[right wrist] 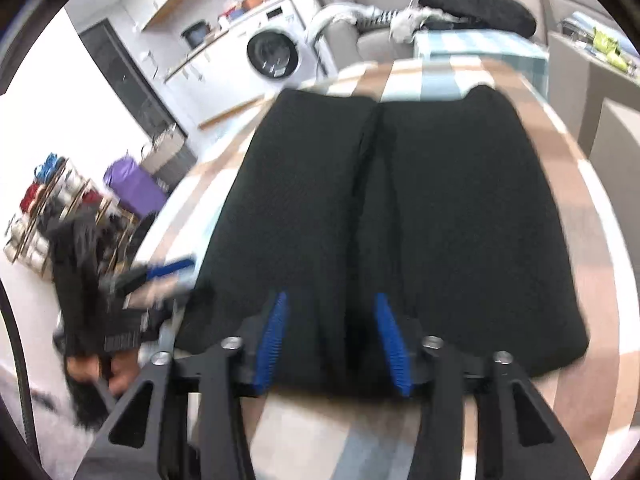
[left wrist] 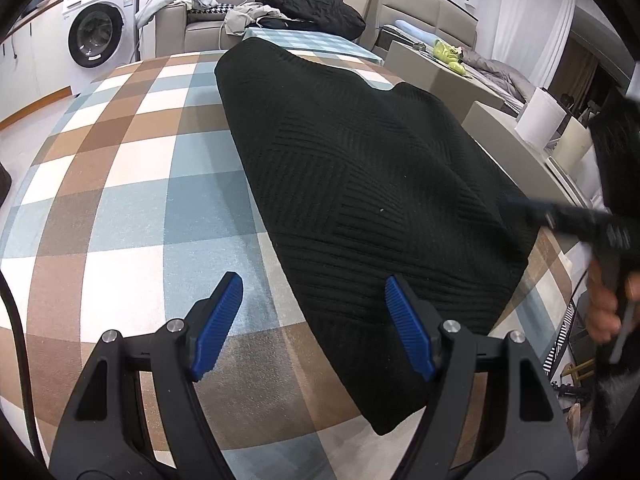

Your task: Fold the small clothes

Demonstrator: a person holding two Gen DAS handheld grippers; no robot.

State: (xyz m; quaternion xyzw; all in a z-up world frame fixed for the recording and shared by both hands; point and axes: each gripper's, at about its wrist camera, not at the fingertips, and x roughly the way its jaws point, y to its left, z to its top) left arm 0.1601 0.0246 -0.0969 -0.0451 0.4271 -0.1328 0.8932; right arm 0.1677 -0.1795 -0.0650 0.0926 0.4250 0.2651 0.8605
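A black knitted garment (left wrist: pixel 360 184) lies flat on the checked tablecloth (left wrist: pixel 132 184), its two sides folded in to meet along a middle seam, seen in the right wrist view (right wrist: pixel 400 216). My left gripper (left wrist: pixel 314 320) is open and empty, just above the cloth at the garment's near left edge. My right gripper (right wrist: pixel 330 340) is open and empty over the garment's near edge at the seam. It appears blurred at the right of the left wrist view (left wrist: pixel 580 224). The left gripper shows blurred at the left of the right wrist view (right wrist: pixel 160 272).
A washing machine (left wrist: pixel 98 28) stands at the back left. A sofa with a pile of clothes (left wrist: pixel 312 4) is behind the table. A paper roll (left wrist: pixel 540 120) stands on a side surface at the right. A shelf of cans (right wrist: pixel 48 208) is at the left.
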